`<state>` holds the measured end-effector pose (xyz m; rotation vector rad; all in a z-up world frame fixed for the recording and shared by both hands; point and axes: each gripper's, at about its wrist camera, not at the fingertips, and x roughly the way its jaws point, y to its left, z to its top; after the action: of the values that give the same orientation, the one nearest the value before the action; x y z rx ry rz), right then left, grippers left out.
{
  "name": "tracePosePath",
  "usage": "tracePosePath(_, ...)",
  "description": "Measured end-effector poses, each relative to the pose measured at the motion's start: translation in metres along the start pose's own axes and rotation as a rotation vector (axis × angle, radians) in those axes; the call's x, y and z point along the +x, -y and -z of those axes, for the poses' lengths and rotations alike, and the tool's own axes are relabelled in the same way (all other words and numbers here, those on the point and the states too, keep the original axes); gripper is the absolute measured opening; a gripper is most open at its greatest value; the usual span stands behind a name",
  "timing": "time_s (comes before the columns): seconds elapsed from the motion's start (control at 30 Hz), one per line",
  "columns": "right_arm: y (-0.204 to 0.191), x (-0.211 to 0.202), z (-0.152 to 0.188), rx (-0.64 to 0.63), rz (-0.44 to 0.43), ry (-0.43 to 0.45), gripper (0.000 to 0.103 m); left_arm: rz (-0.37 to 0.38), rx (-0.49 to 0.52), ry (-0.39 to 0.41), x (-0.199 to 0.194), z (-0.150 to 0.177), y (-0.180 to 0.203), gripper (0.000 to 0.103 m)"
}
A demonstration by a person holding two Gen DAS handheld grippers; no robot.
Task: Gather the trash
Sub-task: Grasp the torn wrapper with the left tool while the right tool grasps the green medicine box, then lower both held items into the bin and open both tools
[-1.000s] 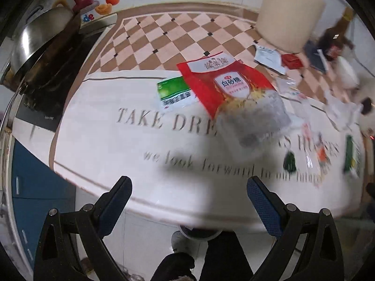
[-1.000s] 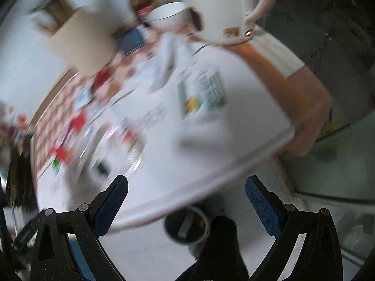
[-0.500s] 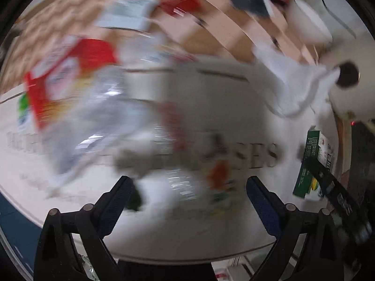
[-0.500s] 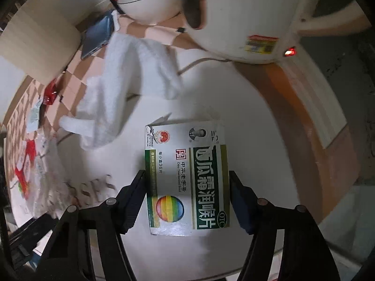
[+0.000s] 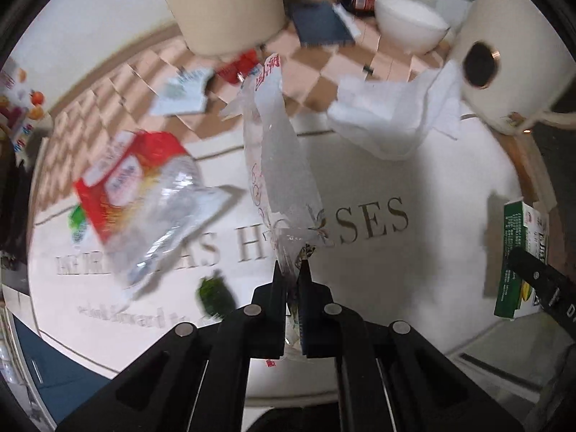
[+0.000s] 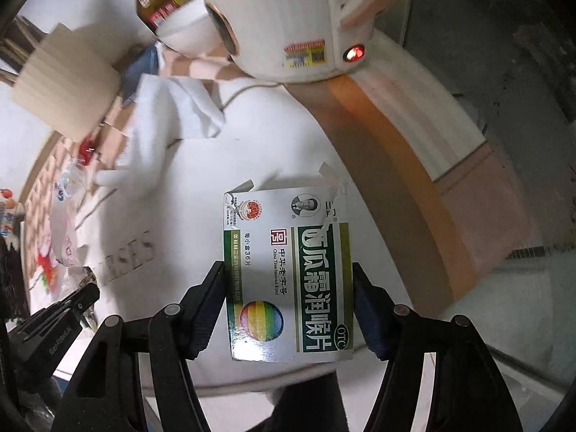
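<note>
Clear plastic is what worries me most: my left gripper point(image 5: 292, 280) has its fingers pinched tight on one lower corner of a long transparent wrapper point(image 5: 277, 151), which stretches away toward twelve o'clock over the table point(image 5: 414, 273). Thin film held by so small a bite could slide out or tear when I lift, and its free end lies close to the red-and-clear sugar bag point(image 5: 144, 198) at nine o'clock and the white cloth point(image 5: 388, 122) at two o'clock, so it may drag either along. A small green scrap point(image 5: 214, 293) sits just beside the fingers at eight o'clock, still uncollected. Over on the right, my right gripper point(image 6: 288, 288) has its fingers set against both long sides of the green-and-white medicine box point(image 6: 288, 273), which sits by the table's near edge. The carton is open at its far end with torn flaps, so I judge a hard squeeze could crush it, and a light one let it slip. The kettle point(image 6: 280, 14) at twelve o'clock stands near enough to bump.
</note>
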<state>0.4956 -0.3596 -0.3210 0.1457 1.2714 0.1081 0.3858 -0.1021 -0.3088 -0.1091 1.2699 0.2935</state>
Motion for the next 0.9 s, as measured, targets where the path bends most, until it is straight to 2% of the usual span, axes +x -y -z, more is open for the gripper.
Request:
tracePosePath(0.07, -0.003, -0.015, 0.01, -0.003, -0.021, 0.02, 0.068, -0.01, 0.01, 0.053, -0.021, 0.018, -0.009, 0.003)
tracePosePath(0.13, -0.012, -0.031, 0.023, -0.011, -0.037, 0.041, 0.068, -0.013, 0.014, 0.089, -0.036, 0.022, -0.012, 0.003)
tracePosePath(0.17, -0.015, -0.04, 0.03, -0.018, -0.042, 0.051, 0.068, -0.01, 0.011, 0.114, -0.048, 0.037, -0.021, 0.003)
tracePosePath(0.2, -0.02, -0.047, 0.037, -0.022, -0.049, 0.062, 0.068, -0.01, 0.012, 0.126, -0.051, 0.025, -0.02, 0.003)
tracePosePath(0.27, -0.029, -0.065, 0.058, -0.035, -0.071, 0.082, 0.068, 0.003, -0.004, 0.152, -0.067, 0.046, -0.035, 0.003)
tracePosePath(0.47, -0.058, -0.104, 0.134, -0.084, -0.107, 0.118, 0.068, 0.046, -0.062, 0.15, -0.099, 0.108, -0.059, 0.003)
tracePosePath(0.6, -0.08, -0.107, 0.189, -0.111, -0.12, 0.11, 0.068, 0.08, -0.081, 0.094, -0.095, 0.159, -0.08, 0.003)
tracePosePath(0.7, -0.088, -0.096, 0.234, -0.125, -0.126, 0.072, 0.068, 0.121, -0.097, 0.017, -0.078, 0.2, -0.095, 0.003)
tracePosePath(0.8, -0.095, -0.069, 0.274, -0.135, -0.122, 0.002, 0.068, 0.193, -0.143, -0.117, -0.043, 0.235, -0.11, 0.003)
tracePosePath(0.9, -0.098, -0.031, 0.308, -0.159, -0.102, -0.071, 0.068, 0.232, -0.177, -0.241, 0.005, 0.266, -0.119, 0.003)
